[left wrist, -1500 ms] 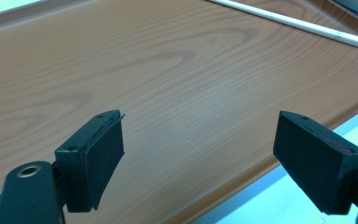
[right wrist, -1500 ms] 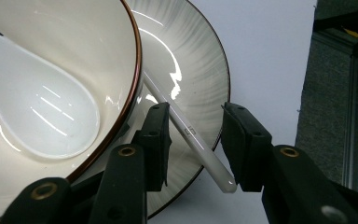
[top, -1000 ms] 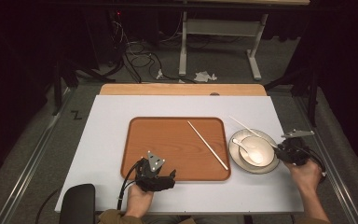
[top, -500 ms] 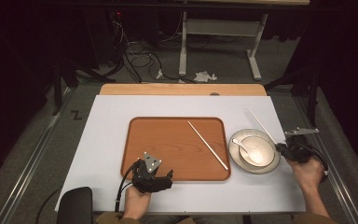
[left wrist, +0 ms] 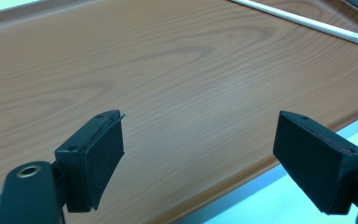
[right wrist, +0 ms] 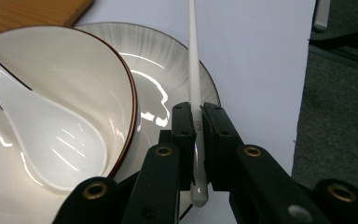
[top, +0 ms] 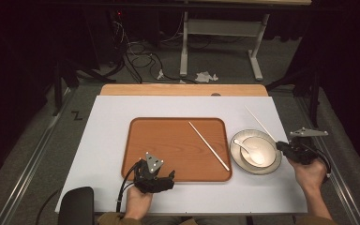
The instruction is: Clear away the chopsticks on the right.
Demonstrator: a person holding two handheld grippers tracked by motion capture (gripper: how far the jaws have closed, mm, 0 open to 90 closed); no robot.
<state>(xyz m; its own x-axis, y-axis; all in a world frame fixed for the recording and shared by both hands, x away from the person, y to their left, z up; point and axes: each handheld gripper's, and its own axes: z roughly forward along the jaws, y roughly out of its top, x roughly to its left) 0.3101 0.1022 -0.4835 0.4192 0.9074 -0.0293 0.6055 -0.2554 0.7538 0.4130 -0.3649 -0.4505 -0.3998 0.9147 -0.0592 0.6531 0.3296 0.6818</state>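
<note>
Chopstick [right wrist: 193,70], the white one, is clamped near its butt end between the closed jaws of the right tongs [right wrist: 198,122], right over the plate's [right wrist: 168,70] rim by the counter's [top: 108,131] right edge. A bowl [right wrist: 65,60] is seated on that plate, with a white spoon [right wrist: 51,135] lying inside. Another chopstick [top: 209,146] is laid in the wooden tray [top: 168,145]. Left tongs [left wrist: 200,158] are held wide open, gripping nothing, above the tray's near edge.

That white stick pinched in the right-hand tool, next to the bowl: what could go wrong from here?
The right gripper clamps the chopstick near its very end, so the long free part may pivot or slip out. Swinging it towards the tray could knock the bowl or the spoon resting in it. It could also bump the second chopstick lying on the tray.
</note>
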